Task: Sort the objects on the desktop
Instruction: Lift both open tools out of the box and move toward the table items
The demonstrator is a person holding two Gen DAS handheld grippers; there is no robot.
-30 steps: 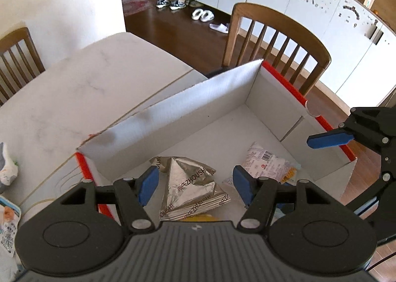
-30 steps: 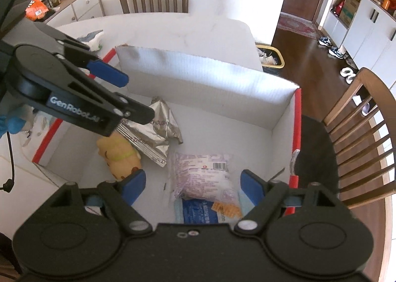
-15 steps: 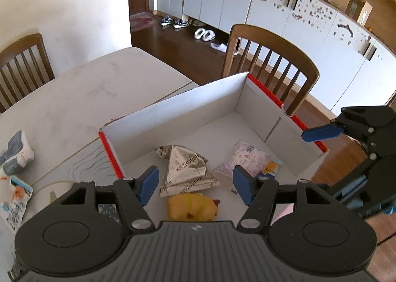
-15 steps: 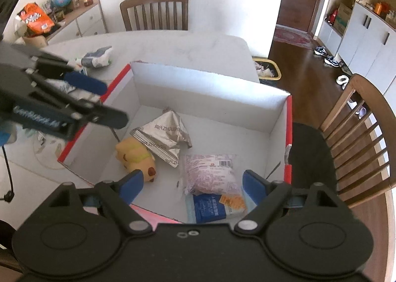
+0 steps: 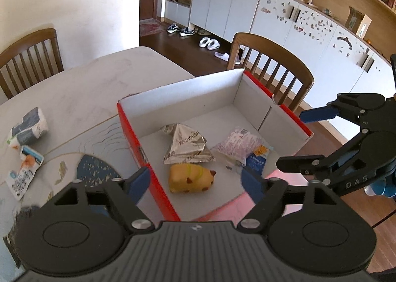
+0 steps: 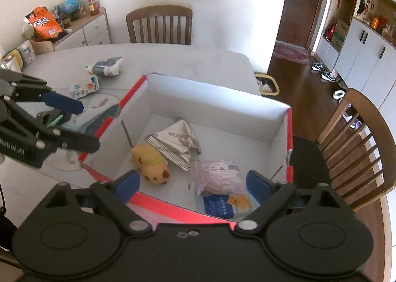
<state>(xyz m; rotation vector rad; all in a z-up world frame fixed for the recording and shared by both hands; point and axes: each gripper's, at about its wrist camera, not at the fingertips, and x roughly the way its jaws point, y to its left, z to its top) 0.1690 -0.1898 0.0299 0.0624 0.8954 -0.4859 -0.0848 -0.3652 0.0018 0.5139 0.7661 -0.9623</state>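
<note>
Left gripper [image 5: 195, 181] lower centre of left wrist view, blue fingers spread wide, nothing between. Right gripper [image 6: 193, 183] same, spread and empty, lower centre of right wrist view. Red-edged cardboard box [image 5: 133, 133] mid-frame on marble table [image 5: 86, 84]. Inside box: yellow plush toy [image 5: 189, 180], silver foil packet [image 5: 185, 144] just behind, pink-white snack bag [image 5: 237, 144] to the right, overlapping blue packet [image 5: 256, 160]. Loose packets [image 5: 26, 128] on table, left edge.

Wooden chairs [image 5: 269, 69], white cabinets [image 5: 309, 24]
</note>
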